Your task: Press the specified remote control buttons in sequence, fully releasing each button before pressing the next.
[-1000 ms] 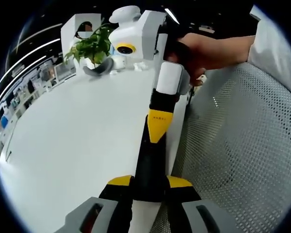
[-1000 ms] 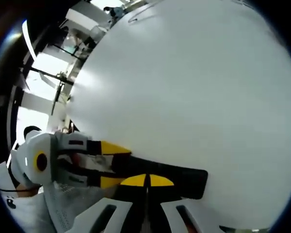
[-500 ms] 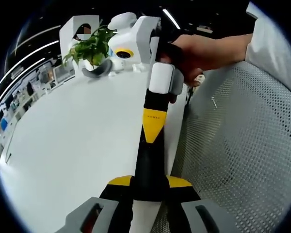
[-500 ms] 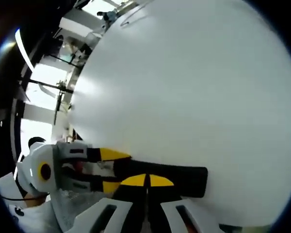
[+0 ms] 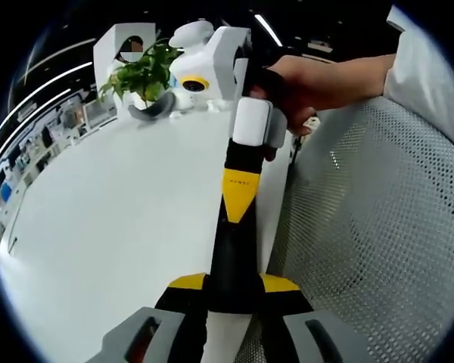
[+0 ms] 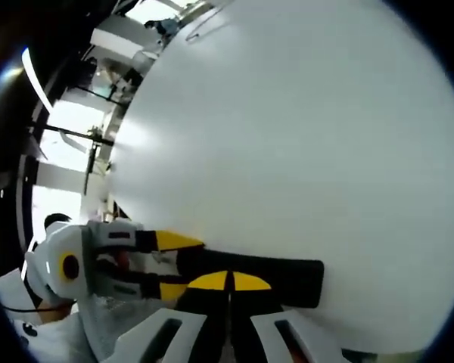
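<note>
On the smooth white table (image 5: 113,219), near its edge, the black remote control (image 5: 231,257) is clenched between the yellow-tipped jaws of the left gripper (image 5: 233,286); it is a long, slim, matte slab. In the left gripper view the right gripper (image 5: 242,198) meets the remote's far end, held by a hand (image 5: 318,76), its jaws together over the slab's top. In the right gripper view the right gripper (image 6: 228,281) sits closed against the remote's side, while the left gripper (image 6: 170,265) clamps it from the left. At the table's far side a grey pot (image 5: 153,108) contains a leafy green plant (image 5: 140,72). A perforated white mesh surface (image 5: 371,227) curves alongside.
</note>
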Available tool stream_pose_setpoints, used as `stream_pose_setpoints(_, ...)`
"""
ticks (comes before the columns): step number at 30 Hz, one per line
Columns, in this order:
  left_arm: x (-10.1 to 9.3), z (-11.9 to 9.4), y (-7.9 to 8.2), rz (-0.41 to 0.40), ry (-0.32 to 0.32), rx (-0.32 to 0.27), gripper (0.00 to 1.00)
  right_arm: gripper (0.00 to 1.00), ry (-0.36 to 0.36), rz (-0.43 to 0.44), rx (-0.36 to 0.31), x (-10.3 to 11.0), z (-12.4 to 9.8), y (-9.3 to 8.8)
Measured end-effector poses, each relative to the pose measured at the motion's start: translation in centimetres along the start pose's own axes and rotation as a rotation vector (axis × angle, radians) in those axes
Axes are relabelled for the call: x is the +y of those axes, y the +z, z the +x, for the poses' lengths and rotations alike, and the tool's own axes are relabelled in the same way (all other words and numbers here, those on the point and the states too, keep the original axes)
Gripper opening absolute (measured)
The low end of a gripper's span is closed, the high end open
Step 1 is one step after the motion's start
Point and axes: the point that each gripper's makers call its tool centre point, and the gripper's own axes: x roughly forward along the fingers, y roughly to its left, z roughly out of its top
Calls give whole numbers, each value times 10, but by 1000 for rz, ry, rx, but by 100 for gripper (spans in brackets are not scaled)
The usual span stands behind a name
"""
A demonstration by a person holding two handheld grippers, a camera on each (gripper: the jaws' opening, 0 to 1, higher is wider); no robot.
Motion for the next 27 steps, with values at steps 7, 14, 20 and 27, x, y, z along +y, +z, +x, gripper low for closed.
stream_pose_setpoints(7, 0, 0, 0, -2, 1, 0, 24, 0, -6, -16, -8, 3, -1, -1)
stream_pose_setpoints(14, 1, 0, 0, -2, 2, 1, 24, 0, -18, -17, 23, 1, -1, -7)
stream_pose_setpoints(20, 0, 0, 0, -1, 2, 0, 24, 0, -38, -44, 25, 2, -1, -9)
stream_pose_setpoints(27, 0, 0, 0, 3, 2, -2, 24, 0, -77, -104, 22, 2, -1, -10)
